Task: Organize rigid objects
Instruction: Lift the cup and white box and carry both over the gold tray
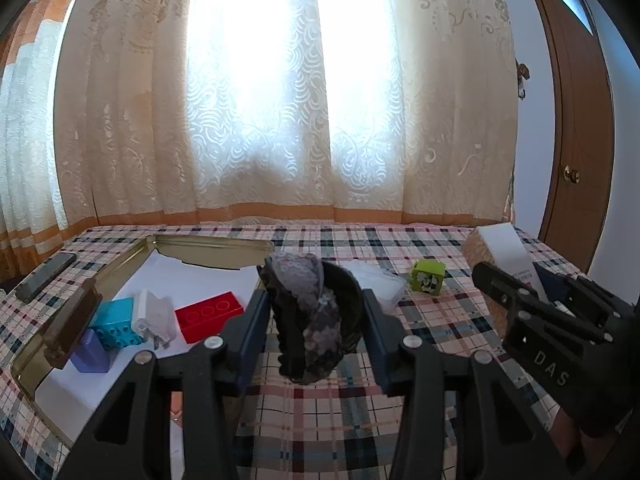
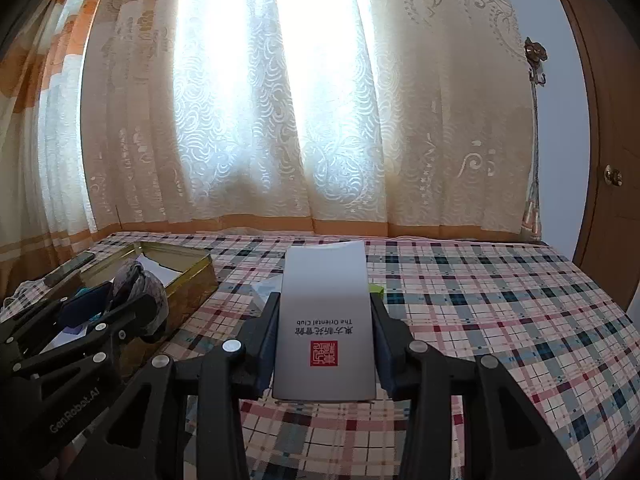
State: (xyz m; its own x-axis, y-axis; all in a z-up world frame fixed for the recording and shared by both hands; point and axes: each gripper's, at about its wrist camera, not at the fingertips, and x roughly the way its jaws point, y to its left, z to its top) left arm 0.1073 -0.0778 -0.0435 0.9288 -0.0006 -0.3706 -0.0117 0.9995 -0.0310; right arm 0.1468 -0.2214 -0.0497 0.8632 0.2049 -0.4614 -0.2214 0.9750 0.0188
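Note:
My left gripper [image 1: 316, 320] is shut on a dark headband wrapped in grey lace [image 1: 308, 312] and holds it above the plaid tablecloth, just right of the gold tin [image 1: 216, 246]. The tin holds a red brick [image 1: 208, 314], a teal brick [image 1: 116, 322], a purple block [image 1: 91, 354] and a white piece [image 1: 150, 312]. My right gripper [image 2: 325, 340] is shut on a flat white box with a red seal [image 2: 325, 312] and holds it above the table. The right gripper also shows in the left wrist view [image 1: 560, 320], and the left gripper shows in the right wrist view [image 2: 100, 320].
A green cube [image 1: 428, 276] and a clear plastic bag [image 1: 376, 282] lie on the cloth behind the headband. A dark phone [image 1: 48, 276] lies left of the tin. A brown wooden piece [image 1: 72, 322] rests on the tin's left rim. Curtains hang behind; a door [image 1: 576, 140] stands at right.

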